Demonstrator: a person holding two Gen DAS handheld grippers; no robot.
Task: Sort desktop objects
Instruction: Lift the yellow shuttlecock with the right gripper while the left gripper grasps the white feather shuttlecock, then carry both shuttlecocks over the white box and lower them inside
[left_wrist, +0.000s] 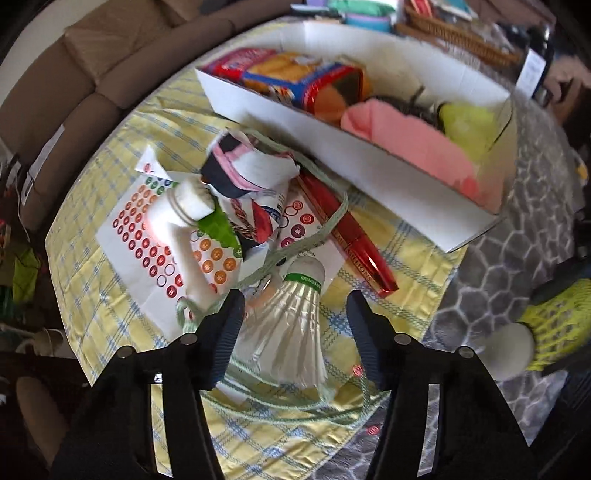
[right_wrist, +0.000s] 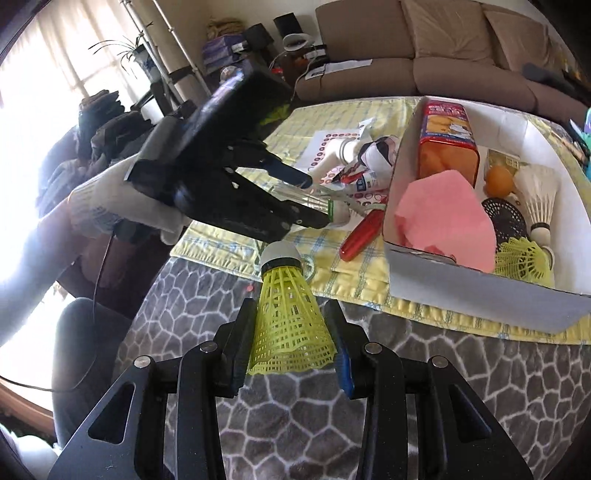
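My left gripper (left_wrist: 295, 310) is open around a white feather shuttlecock (left_wrist: 291, 321) that lies on the yellow checked cloth (left_wrist: 92, 206); a clear gap shows on its right side. It also shows in the right wrist view (right_wrist: 314, 201) with the shuttlecock's cork (right_wrist: 338, 212) between its tips. My right gripper (right_wrist: 291, 325) is shut on a yellow plastic shuttlecock (right_wrist: 290, 314), held above the grey patterned table (right_wrist: 406, 387). The white box (left_wrist: 388, 170) holds a snack pack, pink cloth and other shuttlecocks.
On the cloth lie a red tube (left_wrist: 351, 236), a sticker sheet (left_wrist: 147, 236), a white bottle (left_wrist: 184, 229), crumpled wrappers (left_wrist: 251, 184) and a green cord (left_wrist: 295, 402). A brown sofa (right_wrist: 443, 51) stands beyond the table.
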